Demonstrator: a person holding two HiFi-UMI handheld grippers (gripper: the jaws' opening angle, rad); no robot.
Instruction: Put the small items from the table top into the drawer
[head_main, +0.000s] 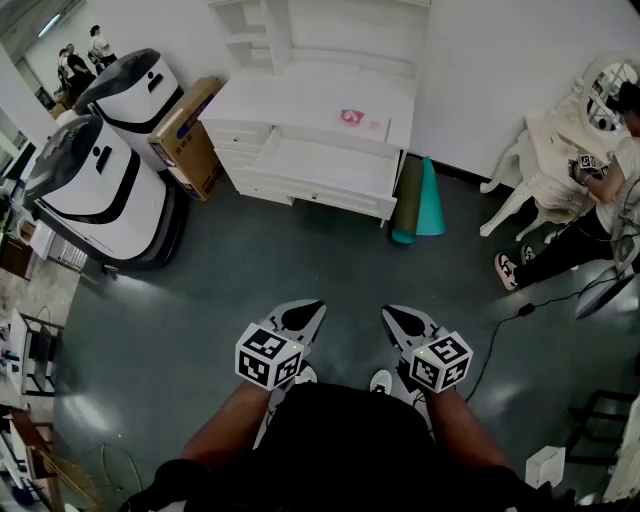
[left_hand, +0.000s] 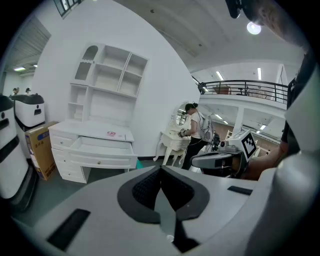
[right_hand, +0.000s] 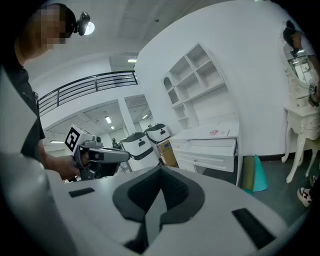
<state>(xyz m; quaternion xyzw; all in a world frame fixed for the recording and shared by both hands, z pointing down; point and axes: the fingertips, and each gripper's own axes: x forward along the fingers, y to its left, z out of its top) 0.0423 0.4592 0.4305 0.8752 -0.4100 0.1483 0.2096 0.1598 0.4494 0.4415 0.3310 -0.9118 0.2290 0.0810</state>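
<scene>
Left claw and right claw both closed, empty, over grey floor. White desk far ahead, drawer open, pink item on top.

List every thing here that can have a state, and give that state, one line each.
left gripper, shut, holding nothing
right gripper, shut, holding nothing
wide drawer, pulled open, nothing visible inside
small drawers beside it, shut
pink item, lying flat on the table top, not yet in the drawer
</scene>
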